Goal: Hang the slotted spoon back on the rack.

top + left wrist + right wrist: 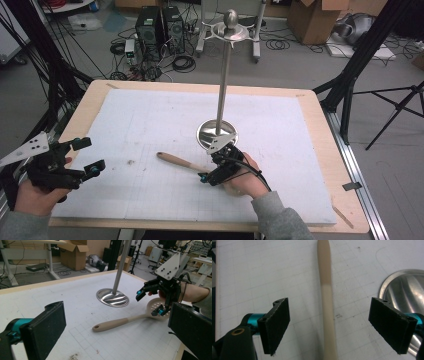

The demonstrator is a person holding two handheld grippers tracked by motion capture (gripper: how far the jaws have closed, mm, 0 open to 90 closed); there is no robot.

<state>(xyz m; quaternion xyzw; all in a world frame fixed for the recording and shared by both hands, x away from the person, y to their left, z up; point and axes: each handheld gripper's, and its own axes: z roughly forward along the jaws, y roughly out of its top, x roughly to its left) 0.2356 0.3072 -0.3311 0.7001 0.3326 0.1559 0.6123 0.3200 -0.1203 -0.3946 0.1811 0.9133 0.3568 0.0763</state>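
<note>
A beige slotted spoon lies flat on the white mat, handle pointing left. My right gripper hovers over the neck of the spoon, jaws open and standing wide on either side of it. In the right gripper view the spoon handle runs up between the pads of the right gripper without touching them. In the left gripper view the right gripper straddles the spoon just ahead of its perforated head. My left gripper is held open at the table's left edge, nothing between its jaws.
A tall metal stand rises from a round shiny base just behind the right gripper, topped by a ring of hooks and a knob. The same base lies close to the spoon. The white mat covers a wooden table.
</note>
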